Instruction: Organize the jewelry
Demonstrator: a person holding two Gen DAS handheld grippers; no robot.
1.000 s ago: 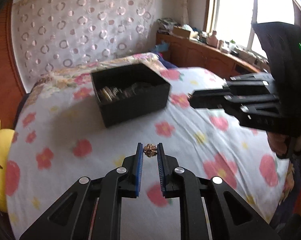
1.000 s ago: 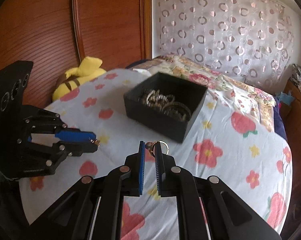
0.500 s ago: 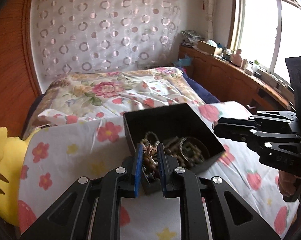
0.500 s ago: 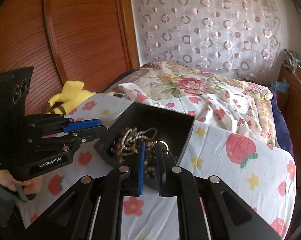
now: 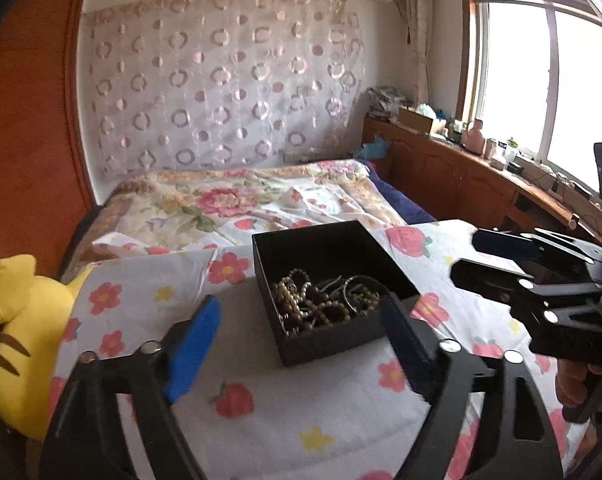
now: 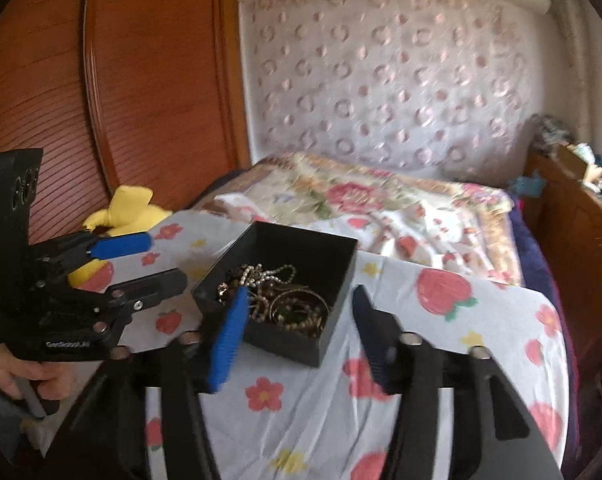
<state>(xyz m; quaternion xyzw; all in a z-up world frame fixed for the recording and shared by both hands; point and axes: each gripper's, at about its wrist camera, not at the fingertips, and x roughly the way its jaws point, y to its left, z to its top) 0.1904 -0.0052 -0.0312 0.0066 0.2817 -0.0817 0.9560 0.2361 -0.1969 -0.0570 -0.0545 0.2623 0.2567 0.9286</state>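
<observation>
Left tool [image 5: 297, 322] and right tool [image 6: 299, 322] both just opened wide, nothing gripped; box [image 5: 375, 338] on bed [image 5: 261, 412] holds tangled jewelry [image 5: 325, 304].

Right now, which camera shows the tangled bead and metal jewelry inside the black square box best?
The left wrist view: the jewelry is sharp and unobstructed. In the right wrist view it is blurred, partly behind a blue finger pad.

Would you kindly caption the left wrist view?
Open left tongs above a black box of jewelry on a floral bedsheet.
</observation>
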